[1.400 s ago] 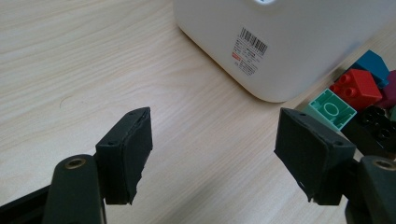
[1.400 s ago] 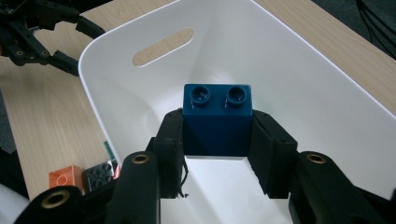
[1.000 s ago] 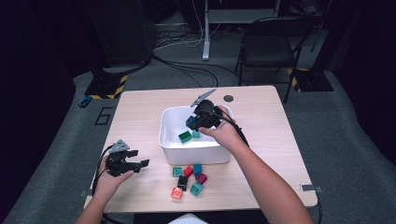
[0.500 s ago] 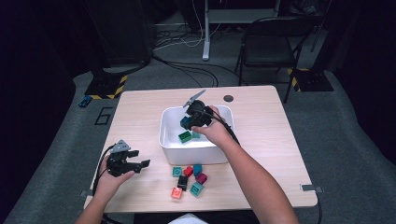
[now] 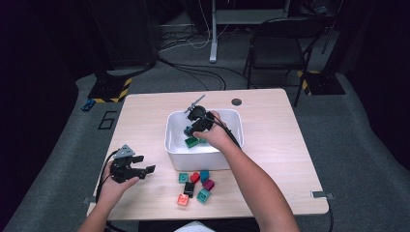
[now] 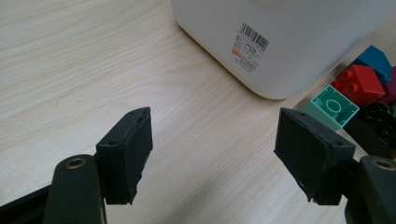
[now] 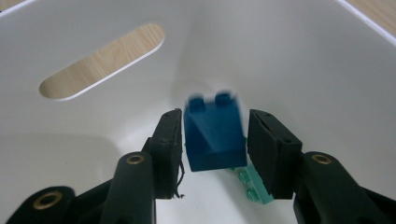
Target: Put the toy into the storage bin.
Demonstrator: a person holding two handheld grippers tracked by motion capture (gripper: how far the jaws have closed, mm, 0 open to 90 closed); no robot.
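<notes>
My right gripper [image 7: 215, 154] is down inside the white bin [image 7: 289, 56], and its jaws have just been opening: the blue brick [image 7: 212, 135] sits blurred between my pads with a sliver of gap on either side, studs up, so I judge it's dropping free. Just beyond and below it lies a teal brick [image 7: 250, 184] on the bin floor. My left gripper [image 5: 130, 169] waits wide open and empty over the table, nearer than my right to the loose bricks [image 5: 196, 182] outside.
</notes>
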